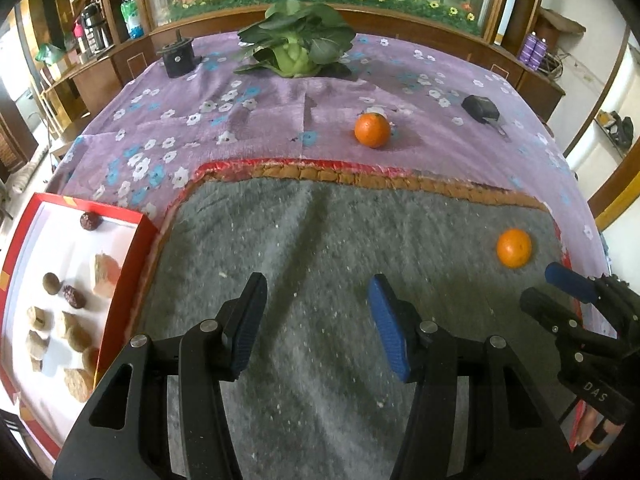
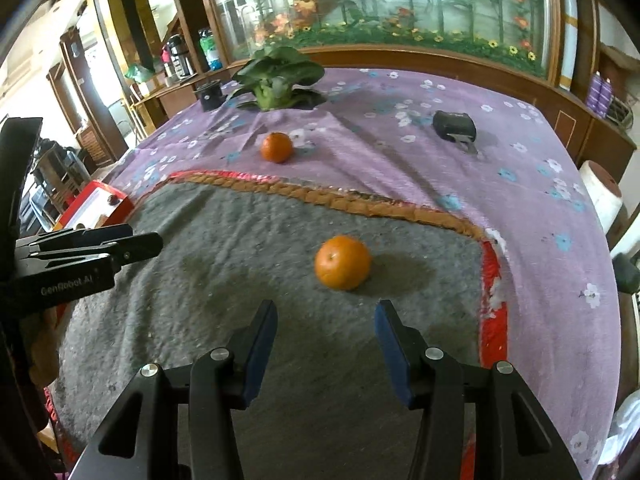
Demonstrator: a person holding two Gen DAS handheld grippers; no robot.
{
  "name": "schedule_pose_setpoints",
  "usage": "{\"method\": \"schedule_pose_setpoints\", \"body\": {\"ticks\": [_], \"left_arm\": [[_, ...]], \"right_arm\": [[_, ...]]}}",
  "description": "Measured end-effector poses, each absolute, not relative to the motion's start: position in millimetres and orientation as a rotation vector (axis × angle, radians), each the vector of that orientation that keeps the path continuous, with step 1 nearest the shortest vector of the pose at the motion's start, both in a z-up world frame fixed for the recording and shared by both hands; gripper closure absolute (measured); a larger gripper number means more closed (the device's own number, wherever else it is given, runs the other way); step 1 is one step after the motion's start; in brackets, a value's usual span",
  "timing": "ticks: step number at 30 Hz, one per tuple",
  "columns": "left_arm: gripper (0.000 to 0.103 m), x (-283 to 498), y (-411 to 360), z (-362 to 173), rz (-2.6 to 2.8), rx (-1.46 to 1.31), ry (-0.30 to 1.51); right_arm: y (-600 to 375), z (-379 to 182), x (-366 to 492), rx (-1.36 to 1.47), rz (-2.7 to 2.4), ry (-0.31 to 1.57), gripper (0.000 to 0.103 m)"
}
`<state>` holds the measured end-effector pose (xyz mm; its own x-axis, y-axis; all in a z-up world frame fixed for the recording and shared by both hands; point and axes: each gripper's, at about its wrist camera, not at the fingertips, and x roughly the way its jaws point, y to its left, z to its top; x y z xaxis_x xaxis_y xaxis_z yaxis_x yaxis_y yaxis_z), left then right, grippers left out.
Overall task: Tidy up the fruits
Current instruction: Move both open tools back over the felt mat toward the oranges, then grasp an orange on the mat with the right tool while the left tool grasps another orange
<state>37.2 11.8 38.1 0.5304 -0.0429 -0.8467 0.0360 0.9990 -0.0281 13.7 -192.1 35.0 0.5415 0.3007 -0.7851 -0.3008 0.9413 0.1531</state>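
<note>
Our right gripper (image 2: 326, 320), jaws apart and empty, points at the round orange mandarin (image 2: 343, 262) just ahead, nearer than our left.

Soft daylight, fisheye-warped edges, slight blur

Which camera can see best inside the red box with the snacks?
The left wrist view. It looks down into the red box, showing nuts, dark dates and a pink piece on its white floor. The right wrist view shows only a far corner of the box, partly behind the left tool.
</note>
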Motion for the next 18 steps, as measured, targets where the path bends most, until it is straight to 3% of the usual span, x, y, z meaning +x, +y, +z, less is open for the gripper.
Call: {"method": "schedule_pose_setpoints", "body": {"ticks": [10, 14, 18], "left_arm": [[0.050, 61, 1, 43, -0.082, -0.031, 1.007], [0.050, 82, -1, 47, -0.088, -0.073, 1.012], [0.050, 106, -4, 49, -0.067, -0.102, 1.002]], "right_arm": [[-187, 20, 49, -0.015, 0.349, 0.949, 0.053], [-188, 20, 52, 0.000, 0.336, 0.935, 0.070], [-190, 19, 50, -0.004, 0.354, 0.926, 0.070]]}}
